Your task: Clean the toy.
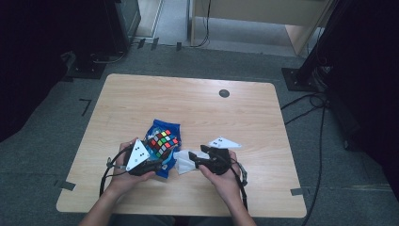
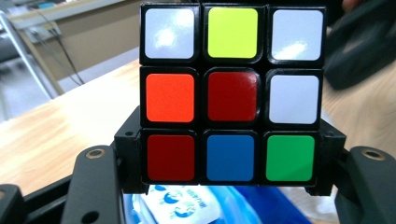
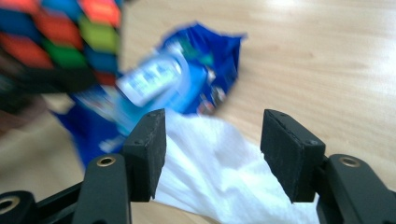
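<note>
A scrambled colour cube (image 1: 162,142) (image 2: 231,93) sits between the jaws of my left gripper (image 1: 157,157) (image 2: 229,158), whose pads press on its two lower sides; it hangs just over a blue tissue pack (image 1: 164,127) (image 2: 187,205). A white tissue (image 1: 184,162) (image 3: 215,182) sticks out of the pack (image 3: 187,79) towards the person. My right gripper (image 1: 193,157) (image 3: 212,149) stands over this tissue with its jaws apart, one on each side, and the pads do not press on it. The cube (image 3: 56,37) shows blurred at the upper left of the right gripper view.
The wooden table (image 1: 188,99) has a small round black cap (image 1: 224,93) near its far edge. Cables (image 1: 306,108) run over the grey floor at the right, and dark stands flank the table on both sides.
</note>
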`<state>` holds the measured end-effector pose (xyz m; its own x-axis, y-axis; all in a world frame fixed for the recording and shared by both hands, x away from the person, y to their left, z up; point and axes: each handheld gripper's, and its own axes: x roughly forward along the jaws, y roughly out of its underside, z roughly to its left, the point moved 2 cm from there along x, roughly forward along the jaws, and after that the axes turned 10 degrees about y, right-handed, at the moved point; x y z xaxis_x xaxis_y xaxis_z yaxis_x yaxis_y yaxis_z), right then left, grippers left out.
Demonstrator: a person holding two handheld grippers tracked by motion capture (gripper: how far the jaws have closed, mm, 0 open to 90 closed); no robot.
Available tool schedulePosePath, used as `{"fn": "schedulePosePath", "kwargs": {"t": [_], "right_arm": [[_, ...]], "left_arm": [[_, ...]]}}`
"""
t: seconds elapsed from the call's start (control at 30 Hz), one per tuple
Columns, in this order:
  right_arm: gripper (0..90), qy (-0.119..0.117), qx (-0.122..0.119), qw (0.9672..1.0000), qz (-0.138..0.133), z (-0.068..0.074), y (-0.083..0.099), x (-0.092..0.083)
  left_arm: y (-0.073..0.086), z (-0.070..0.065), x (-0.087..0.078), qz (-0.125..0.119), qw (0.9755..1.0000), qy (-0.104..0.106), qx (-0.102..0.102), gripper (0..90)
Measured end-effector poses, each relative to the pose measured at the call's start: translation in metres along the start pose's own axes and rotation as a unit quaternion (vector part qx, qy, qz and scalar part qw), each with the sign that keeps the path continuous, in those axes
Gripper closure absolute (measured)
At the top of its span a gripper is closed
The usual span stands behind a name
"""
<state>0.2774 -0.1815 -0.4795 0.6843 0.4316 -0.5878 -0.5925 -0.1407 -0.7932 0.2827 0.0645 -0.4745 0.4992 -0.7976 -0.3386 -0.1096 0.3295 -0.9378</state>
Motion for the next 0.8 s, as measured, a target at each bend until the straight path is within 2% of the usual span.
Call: {"fn": "schedulePosePath", "kwargs": {"t": [0.1,0.17,0.27,0.33,0.37,0.43,0.5,0.57,0.67,0.73,0.8], "right_arm": [[43.4,0.030,-0.026,0.9991,0.014,0.005,0.011,0.013],[43.5,0.037,-0.043,0.9980,0.028,0.008,0.018,0.020],[46.9,0.053,-0.057,0.9964,0.033,0.010,0.023,0.024],[53.8,0.072,-0.070,0.9942,0.037,0.009,0.025,0.026],[55.3,0.088,-0.081,0.9920,0.039,0.008,0.027,0.028],[59.4,0.108,-0.086,0.9893,0.046,0.005,0.030,0.030],[62.7,0.118,-0.086,0.9877,0.057,0.000,0.034,0.033],[68.6,0.101,-0.073,0.9909,0.052,-0.005,0.036,0.033],[85.6,0.092,-0.065,0.9918,0.060,-0.010,0.034,0.032],[89.1,0.081,-0.055,0.9932,0.062,-0.014,0.032,0.029],[89.7,0.075,-0.037,0.9957,0.041,-0.017,0.028,0.022]], "left_arm": [[-0.001,0.000,-0.001,-0.003,0.9998,0.009,-0.016,34.1],[-0.001,0.002,-0.001,-0.005,0.9995,0.013,-0.027,34.1],[-0.001,0.005,-0.003,-0.011,0.9989,0.020,-0.042,34.1],[-0.002,0.006,-0.005,-0.014,0.9985,0.021,-0.048,34.1],[-0.002,0.006,-0.005,-0.016,0.9984,0.022,-0.050,34.1],[-0.003,0.007,-0.006,-0.021,0.9978,0.027,-0.056,34.1],[-0.003,0.007,-0.007,-0.023,0.9973,0.035,-0.061,34.1],[-0.003,0.007,-0.006,-0.023,0.9970,0.039,-0.062,34.1],[-0.002,0.005,-0.005,-0.022,0.9971,0.044,-0.059,34.1],[-0.002,0.002,-0.004,-0.017,0.9970,0.054,-0.053,34.1],[-0.001,-0.001,-0.002,-0.012,0.9971,0.059,-0.047,34.1]]}}
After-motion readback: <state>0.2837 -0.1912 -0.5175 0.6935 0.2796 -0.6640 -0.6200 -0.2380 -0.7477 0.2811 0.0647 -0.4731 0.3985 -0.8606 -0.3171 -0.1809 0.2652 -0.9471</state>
